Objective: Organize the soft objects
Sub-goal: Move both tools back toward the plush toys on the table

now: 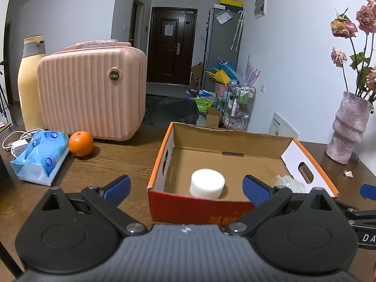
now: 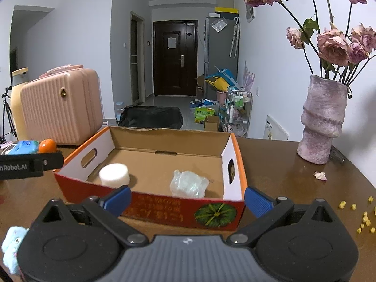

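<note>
Cardboard, brown inside and red-orange outside, is forming the open box (image 2: 164, 145) that is sitting in the middle of the dark wooden worktop (image 2: 282, 169). A white foam cylinder (image 2: 114, 174) is resting on the box floor near its left wall, and a crumpled clear plastic wrap (image 2: 188, 183) is lying well apart from it toward the right wall. Yellow characters are running along the red near wall, upside down and too distorted to read, beside a printed green melon picture (image 2: 215, 214).

Both tools are hovering at the near side of the box. The left gripper (image 1: 186, 189) is holding its blue-padded jaws wide apart with nothing between them, and the right gripper (image 2: 186, 199) is doing the same. In the right wrist view, the left tool's black body is showing white lettering ending in "nRobot.AI".

To the far left, a pink ribbed case (image 1: 91, 91) with a round gold badge is standing beside a cream bottle (image 1: 29, 80). An orange (image 1: 81, 143) is sitting just beside a blue tissue pack (image 1: 40, 156). A pale blue plush toy (image 2: 11, 246) is peeking in at the near left. A mauve vase (image 2: 323, 119) of dried roses is standing at the far right.
</note>
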